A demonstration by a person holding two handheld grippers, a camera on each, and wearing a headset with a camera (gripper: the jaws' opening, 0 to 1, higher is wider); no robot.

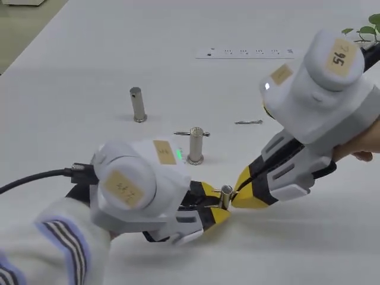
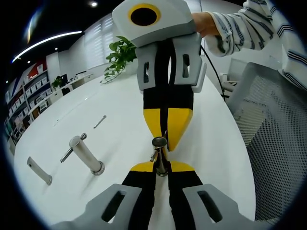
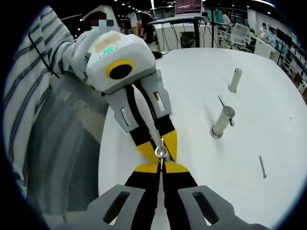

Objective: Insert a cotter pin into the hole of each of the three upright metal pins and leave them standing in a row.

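Right now, in the head view, my left tongs (image 1: pixel 221 209) are clamped on the near pin (image 1: pixel 225 196), which stands on my side of the middle pin (image 1: pixel 196 145). My right tongs (image 1: pixel 240 191) are closed at its head. The middle pin already carries a fitted cotter pin (image 1: pixel 191 133). The far pin (image 1: pixel 138 105) beyond it is bare, and a loose cotter pin (image 1: pixel 248 122) lies to the right of the middle pin. The bulky body of my left tongs sits just beside the middle pin, so a careless pull-back could topple it and break the row.

In the left gripper view, my left tongs (image 2: pixel 159 168) grip the near pin (image 2: pixel 159 152) low down, near its foot. The right tongs (image 2: pixel 165 139) meet it at the top. With so low a hold, a hard sideways push up there could lever the pin over in my grip.

In the right gripper view, my right tongs (image 3: pixel 161 167) are pinched on what I take to be the held cotter pin (image 3: pixel 162 162), a thin sliver reaching to the near pin's head (image 3: pixel 160 152). I cannot tell whether its tip is lined up with the hole. If it is off, pressing on may bend it or make it skid out of the jaws and drop.
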